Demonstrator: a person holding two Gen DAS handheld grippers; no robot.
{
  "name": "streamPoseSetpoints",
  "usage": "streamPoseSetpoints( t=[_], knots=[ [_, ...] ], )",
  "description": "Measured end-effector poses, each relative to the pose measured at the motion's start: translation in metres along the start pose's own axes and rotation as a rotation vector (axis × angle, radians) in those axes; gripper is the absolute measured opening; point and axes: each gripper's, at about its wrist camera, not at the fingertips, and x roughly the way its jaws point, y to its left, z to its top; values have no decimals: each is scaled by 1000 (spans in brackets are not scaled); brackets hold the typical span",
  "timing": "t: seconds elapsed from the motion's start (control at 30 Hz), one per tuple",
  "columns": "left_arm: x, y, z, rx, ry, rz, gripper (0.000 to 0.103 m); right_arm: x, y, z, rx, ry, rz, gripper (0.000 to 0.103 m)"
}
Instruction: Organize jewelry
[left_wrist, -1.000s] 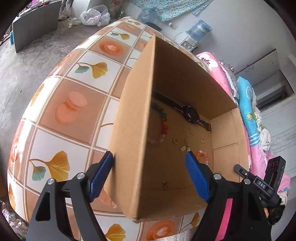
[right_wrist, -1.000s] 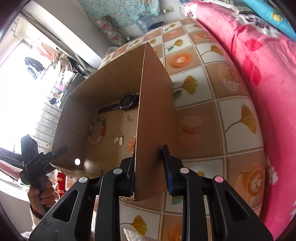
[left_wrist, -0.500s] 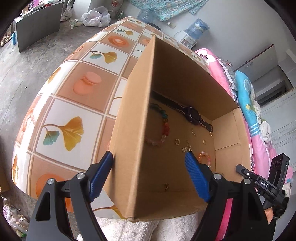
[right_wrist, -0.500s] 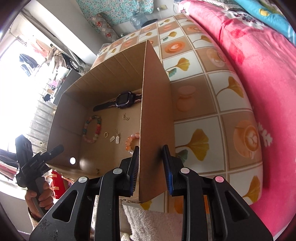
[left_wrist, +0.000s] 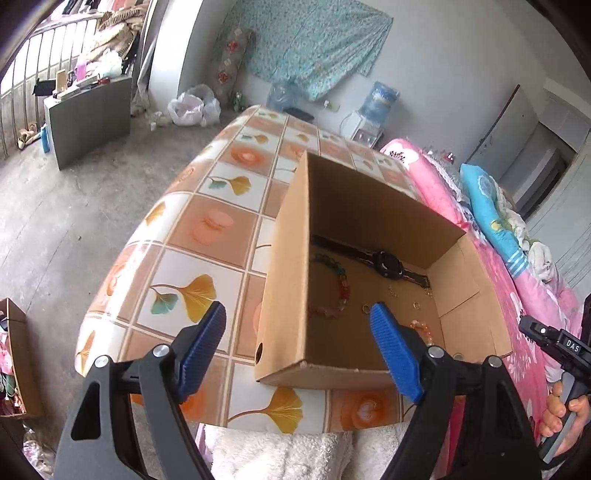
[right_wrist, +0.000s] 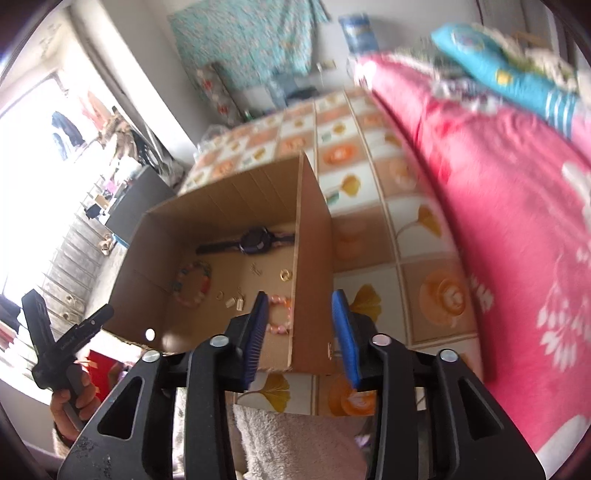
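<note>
Room: bedroom, tiled-pattern counter (left_wrist: 207, 225) beside a pink bed (right_wrist: 517, 206).
Box: open cardboard box (left_wrist: 288, 266) on the counter, near its front edge.
Jewelry: inside it I see a watch (left_wrist: 388, 263), a multicolour bead bracelet (left_wrist: 341, 286), a pink bracelet (right_wrist: 279, 314) and small gold rings (right_wrist: 285, 274), scattered.
Left tongs (left_wrist: 295, 354): wide open, empty.
Right tongs (right_wrist: 299, 325): opening, astride the box wall, not pressing it.
Next: I'd clear the wall, then take one piece at a time.
</note>
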Motion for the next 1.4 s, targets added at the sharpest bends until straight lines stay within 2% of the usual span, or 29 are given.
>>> streamPoseSetpoints(
  t=[0.07, 0.13, 0.27, 0.37, 0.43, 0.53, 0.63, 0.73, 1.0, 1.1, 1.4],
  knots=[
    [-16, -5, -7, 22, -29, 9, 79, -18, 14, -10, -45, -54, 34, 55],
    [-29, -12, -18, 52, -45, 12, 85, -28, 32, -24, -98, -77, 67, 65],
    [-42, -27, -41, 105, -37, 4, 95, -19, 62, -51, -167, -23, 79, 77],
    [-39, -36, -56, 119, -24, 41, 97, 2, 80, -69, -213, 39, 24, 78],
    [-30, -44, -65, 133, -4, 92, 97, 15, 88, -76, -232, 73, -16, 79],
    [-16, -50, -72, 124, 36, 123, 97, 22, 91, -81, -250, 80, -53, 87],
    [-6, -61, -72, 168, 52, 168, 97, 27, 97, -78, -283, 79, -106, 89],
    [-3, -69, -71, 201, 50, 182, 97, 29, 95, -81, -278, 80, -105, 90],
    [16, -85, -71, 254, 126, 222, 97, 31, 86, -82, -215, 77, -155, 90],
    [20, -88, -70, 224, 155, 207, 97, 32, 83, -81, -186, 85, -167, 90],
    [23, -88, -66, 178, 188, 226, 97, 37, 78, -80, -149, 99, -189, 90]
  ],
)
